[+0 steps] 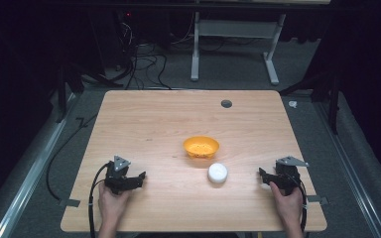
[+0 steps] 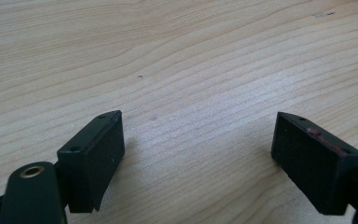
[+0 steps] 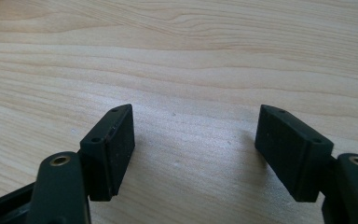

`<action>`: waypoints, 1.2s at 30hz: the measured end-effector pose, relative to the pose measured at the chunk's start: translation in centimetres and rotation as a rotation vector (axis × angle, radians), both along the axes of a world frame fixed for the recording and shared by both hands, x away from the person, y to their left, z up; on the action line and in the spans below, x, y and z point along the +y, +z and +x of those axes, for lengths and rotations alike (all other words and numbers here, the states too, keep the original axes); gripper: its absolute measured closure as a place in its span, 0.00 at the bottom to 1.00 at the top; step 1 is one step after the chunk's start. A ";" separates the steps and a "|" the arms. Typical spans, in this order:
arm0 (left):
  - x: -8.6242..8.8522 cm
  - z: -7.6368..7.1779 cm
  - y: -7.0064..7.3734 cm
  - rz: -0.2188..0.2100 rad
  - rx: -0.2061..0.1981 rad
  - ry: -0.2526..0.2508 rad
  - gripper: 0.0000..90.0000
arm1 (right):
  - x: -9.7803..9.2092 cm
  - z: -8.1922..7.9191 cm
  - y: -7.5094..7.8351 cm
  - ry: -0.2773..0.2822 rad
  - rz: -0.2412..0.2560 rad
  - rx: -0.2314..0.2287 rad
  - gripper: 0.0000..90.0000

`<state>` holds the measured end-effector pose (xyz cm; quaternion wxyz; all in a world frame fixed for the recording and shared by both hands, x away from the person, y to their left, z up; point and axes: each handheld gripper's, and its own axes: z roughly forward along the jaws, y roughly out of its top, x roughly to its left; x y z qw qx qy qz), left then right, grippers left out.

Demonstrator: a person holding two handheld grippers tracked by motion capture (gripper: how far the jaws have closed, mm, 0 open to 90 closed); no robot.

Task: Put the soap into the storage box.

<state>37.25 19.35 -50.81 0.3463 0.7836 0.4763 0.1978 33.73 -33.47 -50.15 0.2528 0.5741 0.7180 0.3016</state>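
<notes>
An orange bowl (image 1: 201, 147) sits near the middle of the wooden table (image 1: 154, 119). Just in front of it and slightly right lies a small white round object (image 1: 217, 173). My left gripper (image 1: 140, 177) rests low at the front left, held by a hand, jaws pointing right. My right gripper (image 1: 261, 174) rests at the front right, jaws pointing left toward the white object. In the left gripper view the left gripper (image 2: 198, 140) stands open over bare wood. The right gripper view has the right gripper (image 3: 193, 135) open likewise, with nothing between its jaws.
A small dark round grommet (image 1: 226, 103) is set in the table near its far edge. Cables (image 1: 144, 59) and a white desk frame (image 1: 233, 39) lie on the floor beyond. Metal rails (image 1: 30, 173) run along both sides of the table.
</notes>
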 end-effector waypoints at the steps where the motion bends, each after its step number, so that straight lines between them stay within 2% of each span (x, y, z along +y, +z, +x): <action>1: 0.0 0.0 0.0 0.000 0.000 0.000 0.20 | 0.0 0.0 0.0 0.000 0.000 0.000 0.33; 9: 0.0 0.0 0.0 0.000 -0.002 0.004 0.21 | 0.1 0.1 0.0 0.001 0.003 0.000 0.34; 10: 0.0 0.0 0.0 0.000 -0.002 0.004 0.21 | 0.1 0.1 0.0 0.002 0.004 0.000 0.34; 11: 0.0 0.0 0.0 0.000 -0.002 0.004 0.21 | 0.1 0.1 0.0 0.019 0.008 0.004 0.28; 16: 0.0 0.0 0.0 -0.001 -0.002 0.006 0.21 | 0.2 0.2 0.0 0.043 0.002 0.010 0.28; 21: 0.0 0.0 0.0 0.001 -0.001 0.005 0.21 | 0.1 0.2 0.0 0.074 0.019 0.016 0.22; 23: 0.0 0.0 0.0 0.001 -0.001 0.007 0.21 | 0.2 0.1 0.0 0.074 0.002 0.020 0.22; 30: 0.0 0.0 0.0 0.001 -0.001 0.008 0.21 | 0.2 0.1 0.0 0.082 0.002 0.022 0.21; 36: 0.0 0.0 0.0 0.001 -0.001 0.008 0.21 | 0.1 -0.2 0.0 0.063 0.009 0.017 0.23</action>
